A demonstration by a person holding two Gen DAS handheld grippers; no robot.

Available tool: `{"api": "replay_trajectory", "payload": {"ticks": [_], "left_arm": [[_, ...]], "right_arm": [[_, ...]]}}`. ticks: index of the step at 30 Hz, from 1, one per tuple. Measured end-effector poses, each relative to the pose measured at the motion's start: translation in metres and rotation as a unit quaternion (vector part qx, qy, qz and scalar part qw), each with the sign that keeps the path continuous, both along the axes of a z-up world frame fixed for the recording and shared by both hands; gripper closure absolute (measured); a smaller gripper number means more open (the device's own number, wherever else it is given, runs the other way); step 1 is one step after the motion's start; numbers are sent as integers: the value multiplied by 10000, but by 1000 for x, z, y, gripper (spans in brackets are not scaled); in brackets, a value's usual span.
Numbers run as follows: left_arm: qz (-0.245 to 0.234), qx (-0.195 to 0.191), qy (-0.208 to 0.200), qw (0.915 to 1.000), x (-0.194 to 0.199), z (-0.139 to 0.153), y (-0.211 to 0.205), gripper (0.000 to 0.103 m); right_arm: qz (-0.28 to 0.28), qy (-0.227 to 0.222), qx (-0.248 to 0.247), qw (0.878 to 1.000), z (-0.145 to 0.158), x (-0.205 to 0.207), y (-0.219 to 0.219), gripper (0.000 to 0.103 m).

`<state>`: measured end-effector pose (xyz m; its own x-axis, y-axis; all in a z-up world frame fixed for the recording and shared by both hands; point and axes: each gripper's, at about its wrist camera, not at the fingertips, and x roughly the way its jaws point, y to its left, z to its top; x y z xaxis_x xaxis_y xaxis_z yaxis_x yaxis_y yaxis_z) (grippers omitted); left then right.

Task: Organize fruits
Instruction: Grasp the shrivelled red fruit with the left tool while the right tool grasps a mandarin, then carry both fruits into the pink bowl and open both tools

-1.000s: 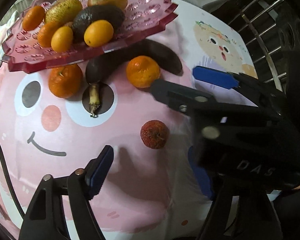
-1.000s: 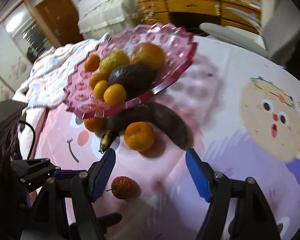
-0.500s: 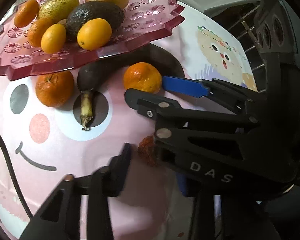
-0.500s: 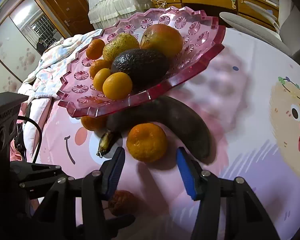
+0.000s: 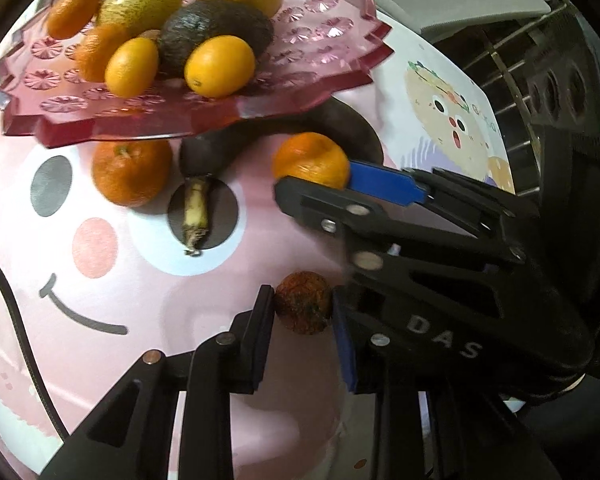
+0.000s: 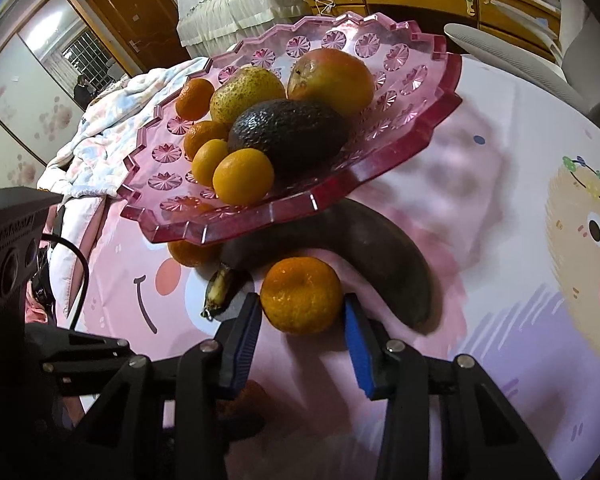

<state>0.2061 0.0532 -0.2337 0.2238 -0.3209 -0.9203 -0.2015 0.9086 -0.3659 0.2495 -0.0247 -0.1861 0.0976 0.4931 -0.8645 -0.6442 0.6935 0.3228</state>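
Both grippers moved in over 1 s — left gripper point(image 5: 303, 312) now pinches the lychee point(image 5: 303, 307), right gripper point(image 6: 302, 312) brackets the tangerine point(image 6: 301, 294), pads touching, dead ahead below the tray point(image 6: 400, 160).

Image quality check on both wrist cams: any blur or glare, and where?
Left wrist: strong fisheye bend; the tangerine under the tray is smeared, while the lychee in the left claw stays sharp. Right wrist: tablecloth behind the tray is blurred, the tangerine in the right claw crisp; glare only on the far door panel.
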Motion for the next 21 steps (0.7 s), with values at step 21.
{"api": "replay_trajectory", "payload": {"ticks": [21], "left_arm": [[594,224,-595,9962,-26,76,62,76]], "right_arm": [[-657,-264,117,9974,66,-23,-29,61]]}}
